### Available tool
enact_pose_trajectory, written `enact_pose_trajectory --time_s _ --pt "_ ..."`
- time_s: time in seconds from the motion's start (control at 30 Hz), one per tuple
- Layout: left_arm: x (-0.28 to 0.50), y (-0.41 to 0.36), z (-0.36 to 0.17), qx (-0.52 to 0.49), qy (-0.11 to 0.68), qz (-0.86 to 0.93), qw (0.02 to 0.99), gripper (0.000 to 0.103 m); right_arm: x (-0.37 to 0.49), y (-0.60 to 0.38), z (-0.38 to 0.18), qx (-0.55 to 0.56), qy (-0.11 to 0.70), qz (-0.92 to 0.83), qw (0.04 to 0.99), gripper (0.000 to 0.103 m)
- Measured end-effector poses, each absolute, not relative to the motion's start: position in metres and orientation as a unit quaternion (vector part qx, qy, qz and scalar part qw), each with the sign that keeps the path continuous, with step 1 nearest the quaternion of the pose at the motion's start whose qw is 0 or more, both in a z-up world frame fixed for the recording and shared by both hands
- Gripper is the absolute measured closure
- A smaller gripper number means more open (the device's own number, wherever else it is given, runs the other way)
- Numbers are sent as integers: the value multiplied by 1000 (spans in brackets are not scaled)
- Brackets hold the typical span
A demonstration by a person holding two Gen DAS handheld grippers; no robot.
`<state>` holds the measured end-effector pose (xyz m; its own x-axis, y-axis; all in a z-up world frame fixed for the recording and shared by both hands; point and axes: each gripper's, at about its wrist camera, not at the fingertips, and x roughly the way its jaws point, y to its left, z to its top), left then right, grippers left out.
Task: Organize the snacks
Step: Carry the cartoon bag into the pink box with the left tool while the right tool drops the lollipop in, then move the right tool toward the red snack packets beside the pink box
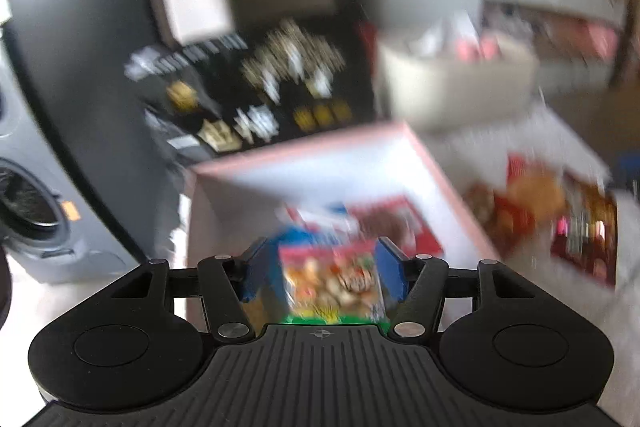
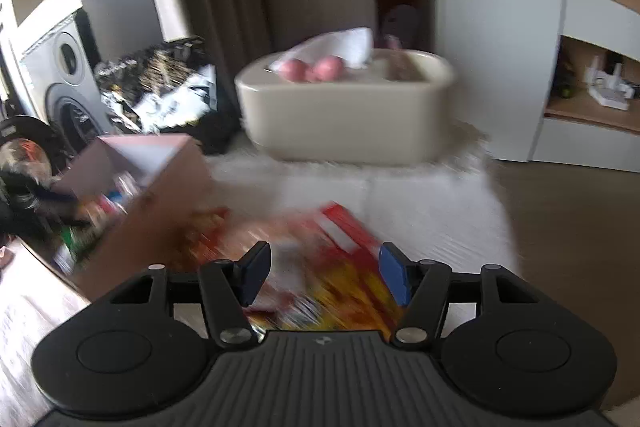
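Snack packet: a small colourful packet [image 1: 332,279] is seen in the left wrist view between the blue pads of the left gripper [image 1: 324,267]; it appears clasped at both sides, though motion blur softens the contact; it is held over the near edge of the pink box.
Left gripper: jaws set about halfway, grasping the packet; tilted downward toward the box.
Pink box: an open box [image 1: 424,155] with pink walls and a white inside is seen just beyond the left gripper; a red-and-white snack pack [image 1: 384,223] is lying inside it; in the right wrist view the same box [image 2: 160,195] is placed at the left, with more packets showing at its near opening.
Loose snacks: red and orange packs [image 1: 532,211] are lying on the white rug [image 2: 420,203], right of the box; in the right wrist view a red-and-yellow pack [image 2: 344,267] is lying on the rug beneath the right gripper [image 2: 324,275].
Right gripper: jaws parted and released; no pad is seen pressing on the pack below; nothing is gripped.
Farther off: a cream tub [image 2: 344,115] with pink round items stands at the far end of the rug; a black patterned bag [image 1: 256,83] stands far left, behind the box; a grey washing machine [image 1: 36,211] is seen at the left edge.
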<state>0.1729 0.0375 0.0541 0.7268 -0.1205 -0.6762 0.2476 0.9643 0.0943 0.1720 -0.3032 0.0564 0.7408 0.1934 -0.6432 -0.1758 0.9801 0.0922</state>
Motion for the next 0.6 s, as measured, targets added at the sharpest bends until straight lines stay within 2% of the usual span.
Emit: enact_pose_trajectory --time_s 0.13,0.23,0.4,0.6 --pt "146 25 81 37 279 -78 956 40 160 -320 39 -17 352 84 932 42" --pt "125 -11 93 20 256 -149 955 40 156 -329 28 -15 364 86 927 42" --pt "116 -77 69 28 314 -260 913 40 157 -342 15 9 375 75 924 42" --pt "114 -107 24 25 366 -255 894 40 157 -335 30 10 352 100 931 42"
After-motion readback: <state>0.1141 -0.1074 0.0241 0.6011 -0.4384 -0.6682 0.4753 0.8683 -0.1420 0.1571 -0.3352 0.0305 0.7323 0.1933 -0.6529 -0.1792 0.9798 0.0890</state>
